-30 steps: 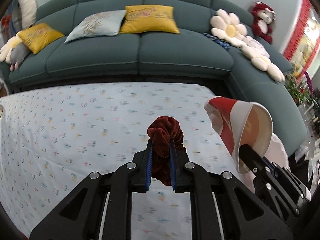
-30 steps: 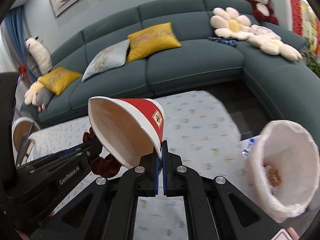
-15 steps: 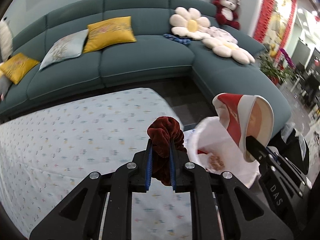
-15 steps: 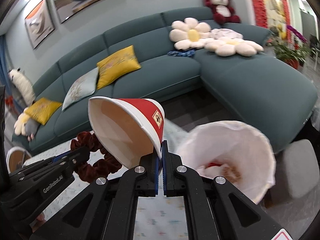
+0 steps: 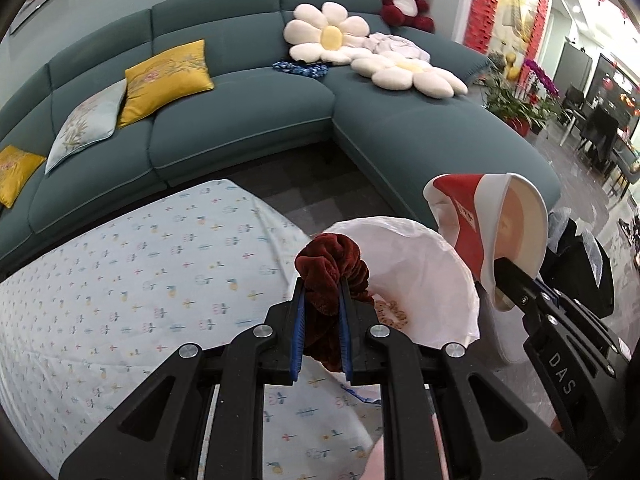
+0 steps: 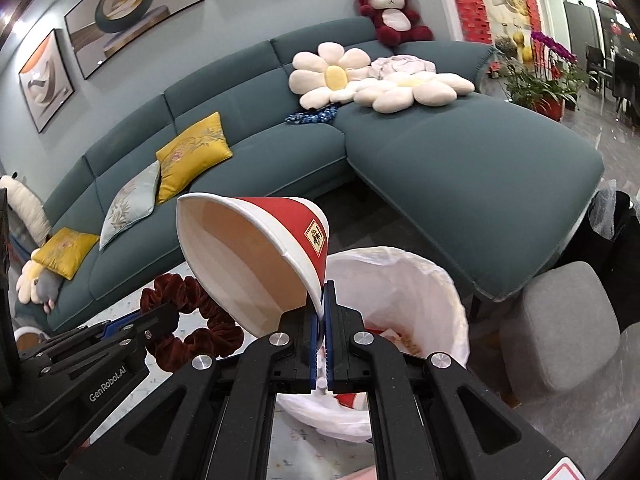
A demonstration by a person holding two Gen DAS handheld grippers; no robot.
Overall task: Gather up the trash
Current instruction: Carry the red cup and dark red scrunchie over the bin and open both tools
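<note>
My left gripper [image 5: 320, 300] is shut on a dark red velvet scrunchie [image 5: 332, 268] and holds it at the near rim of a bin lined with a white bag [image 5: 432, 264]. My right gripper [image 6: 320, 300] is shut on the rim of a red and white paper cup [image 6: 256, 256], tilted on its side above the same bin [image 6: 416, 292]. The cup also shows in the left wrist view [image 5: 492, 228], to the right of the bin. The scrunchie and left gripper show in the right wrist view [image 6: 192, 320], left of the cup. Brown scraps [image 5: 392, 312] lie inside the bag.
A table with a patterned white cloth [image 5: 140, 280] lies to the left of the bin. A teal corner sofa [image 5: 240, 120] with cushions stands behind. A grey stool [image 6: 560, 328] stands right of the bin. A black bag [image 5: 584, 264] sits at the far right.
Both grippers have swung right with their loads, from over the table to the bin. The scrunchie now sits at the bin's rim and the cup hangs above it.
</note>
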